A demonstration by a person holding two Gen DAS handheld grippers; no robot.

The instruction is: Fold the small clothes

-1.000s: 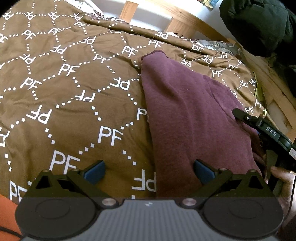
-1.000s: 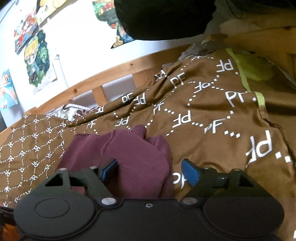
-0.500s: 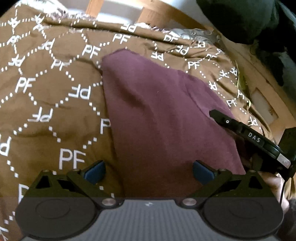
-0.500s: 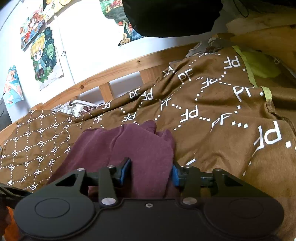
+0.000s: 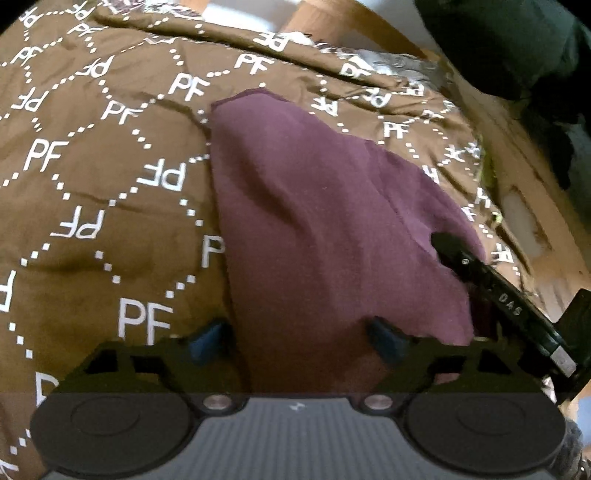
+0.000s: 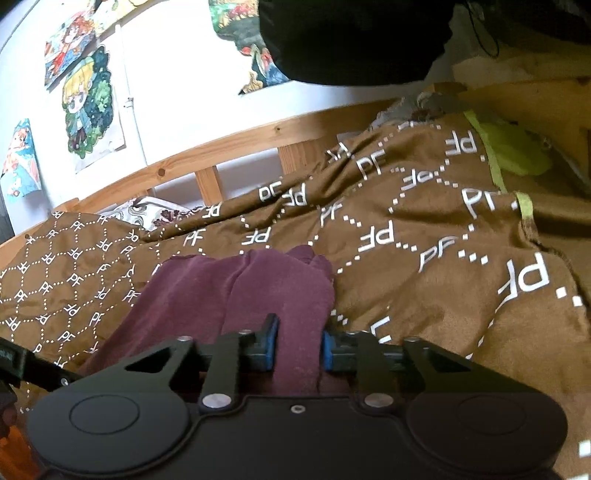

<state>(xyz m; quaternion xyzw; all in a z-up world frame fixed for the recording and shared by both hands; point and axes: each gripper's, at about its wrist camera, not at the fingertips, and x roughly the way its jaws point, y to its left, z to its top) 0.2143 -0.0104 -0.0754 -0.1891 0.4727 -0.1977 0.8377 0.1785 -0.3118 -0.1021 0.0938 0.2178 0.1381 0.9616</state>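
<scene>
Right wrist: fingers (image 6: 271, 343) pinch maroon garment (image 6: 236, 295) on brown blanket (image 6: 424, 258); left gripper (image 5: 295, 341) spread.

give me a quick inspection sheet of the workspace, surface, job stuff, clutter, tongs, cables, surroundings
surface: brown PF-print blanket over a bed, rumpled.
job's things: one maroon garment lying on the blanket, partly bunched at its right end.
clutter: patterned white fabric at the blanket's far edge; yellow-green cloth by the far right corner.
tongs: left tongs open around the garment's near edge; right tongs shut on a bunched fold of it.
cables: a thin dark cord hangs at top right.
surroundings: wooden bed rail, white wall with cartoon posters, dark garment hanging above.
</scene>
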